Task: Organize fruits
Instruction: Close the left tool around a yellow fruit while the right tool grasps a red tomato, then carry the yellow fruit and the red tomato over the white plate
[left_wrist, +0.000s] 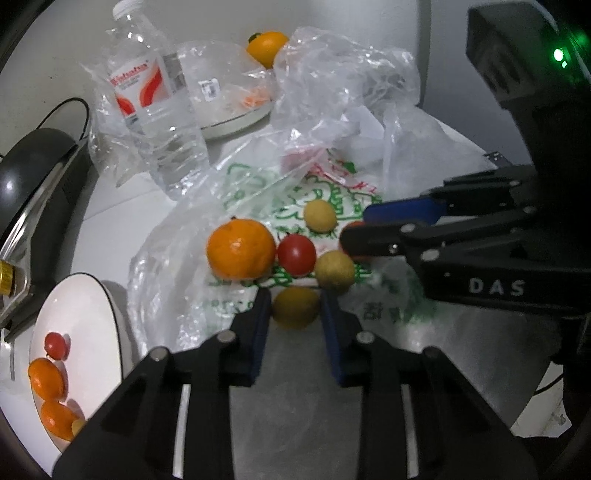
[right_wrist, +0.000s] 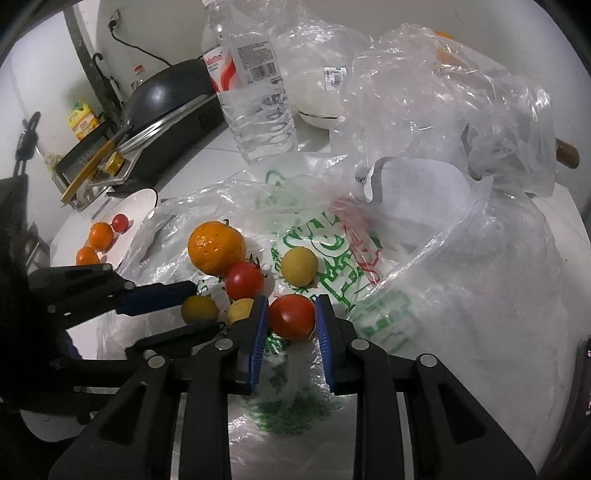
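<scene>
A red tomato (right_wrist: 291, 316) is clamped between the pads of the right gripper (right_wrist: 290, 319), and a yellow fruit (left_wrist: 295, 307) is gripped by the left gripper (left_wrist: 295, 308); both fruits are not yet lifted from the printed plastic bag (left_wrist: 332, 184). On that bag a large orange (left_wrist: 241, 248), a second tomato (left_wrist: 296, 254) and two more yellow fruits are left to be sorted. Some sorting is judged done: the white plate (left_wrist: 85, 317) is already loaded with small oranges (left_wrist: 46, 378) and a small tomato (left_wrist: 55, 345).
</scene>
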